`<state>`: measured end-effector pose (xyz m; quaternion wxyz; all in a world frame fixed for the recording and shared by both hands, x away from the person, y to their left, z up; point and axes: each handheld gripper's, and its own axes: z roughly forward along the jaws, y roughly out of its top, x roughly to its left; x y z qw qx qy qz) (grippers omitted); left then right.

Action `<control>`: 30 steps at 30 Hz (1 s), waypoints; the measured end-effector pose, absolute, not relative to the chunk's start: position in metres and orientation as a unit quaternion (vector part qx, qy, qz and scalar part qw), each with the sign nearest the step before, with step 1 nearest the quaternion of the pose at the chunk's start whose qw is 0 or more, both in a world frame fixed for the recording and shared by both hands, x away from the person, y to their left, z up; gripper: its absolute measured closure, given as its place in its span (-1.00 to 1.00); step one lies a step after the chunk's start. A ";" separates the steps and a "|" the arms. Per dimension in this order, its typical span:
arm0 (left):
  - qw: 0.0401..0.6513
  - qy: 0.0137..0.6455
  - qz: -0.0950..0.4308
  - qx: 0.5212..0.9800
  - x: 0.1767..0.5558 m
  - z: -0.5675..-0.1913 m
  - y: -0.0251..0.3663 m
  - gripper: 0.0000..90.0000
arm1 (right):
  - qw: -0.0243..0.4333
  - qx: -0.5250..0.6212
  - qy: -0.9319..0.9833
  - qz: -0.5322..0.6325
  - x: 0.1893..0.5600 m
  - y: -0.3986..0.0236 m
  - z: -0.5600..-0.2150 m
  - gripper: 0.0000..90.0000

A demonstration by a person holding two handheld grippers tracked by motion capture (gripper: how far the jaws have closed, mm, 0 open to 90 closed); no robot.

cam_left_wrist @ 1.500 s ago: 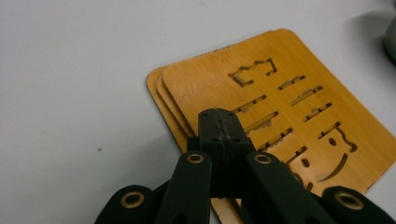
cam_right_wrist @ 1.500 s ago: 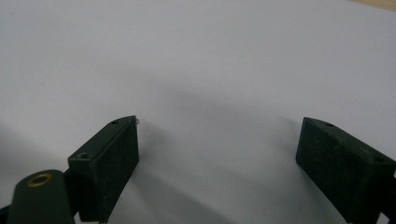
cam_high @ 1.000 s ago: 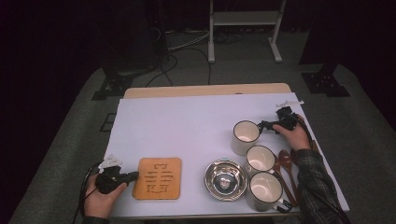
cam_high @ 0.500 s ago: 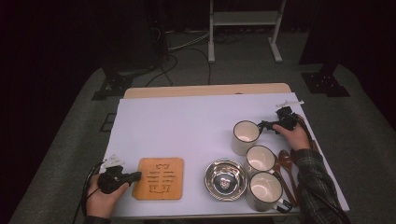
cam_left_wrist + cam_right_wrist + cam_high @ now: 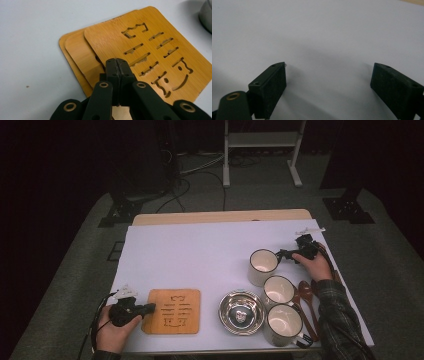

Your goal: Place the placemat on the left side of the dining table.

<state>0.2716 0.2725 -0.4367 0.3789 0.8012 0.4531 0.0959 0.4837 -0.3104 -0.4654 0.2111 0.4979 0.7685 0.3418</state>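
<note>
Here we find the bamboo coasters [image 5: 140,47] as a small stack of thin wooden squares with cut-out slots, fanned slightly so that three rounded corners peek out one behind the other. In the high view the stack [image 5: 172,311] lies at the near left of the white table sheet [image 5: 200,250], close to the front edge. We see the left gripper [image 5: 117,65] right over the near edge of the top coaster, its two black jaws pressed flat against each other with no gap between them; a pale sliver of wood shows just under their base, yet we cannot tell whether any coaster is caught between them. From above, that gripper [image 5: 148,307] sits at the stack's left edge, held by the left hand [image 5: 114,330].

Just to the right of the coasters stands a steel bowl [image 5: 241,310], and beside it three white mugs: one at the front [image 5: 283,324], one behind it [image 5: 278,291], and a third farther back [image 5: 262,266]. Brown wooden spoons [image 5: 305,297] lie to the right of the mugs.

We see the right gripper [image 5: 281,254] just beside the farthest mug, held by the right hand [image 5: 315,265]. In its own view the right gripper [image 5: 328,82] has its jaws spread wide apart above the bare white sheet, with nothing between them.
</note>
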 end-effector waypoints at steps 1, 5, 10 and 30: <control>0.381 0.453 0.099 0.800 0.273 -0.436 0.272 0.97 | 0.211 0.498 0.769 0.342 0.484 -0.310 -0.465 -0.73; 0.380 0.450 0.116 0.799 0.279 -0.431 0.275 0.93 | 0.211 0.498 0.769 0.342 0.484 -0.310 -0.465 -0.73; 0.380 0.453 0.136 0.794 0.291 -0.432 0.285 0.85 | 0.212 0.498 0.768 0.342 0.484 -0.310 -0.465 -0.73; 0.367 0.460 0.202 0.783 0.333 -0.440 0.303 0.44 | 0.212 0.498 0.769 0.341 0.484 -0.310 -0.465 -0.73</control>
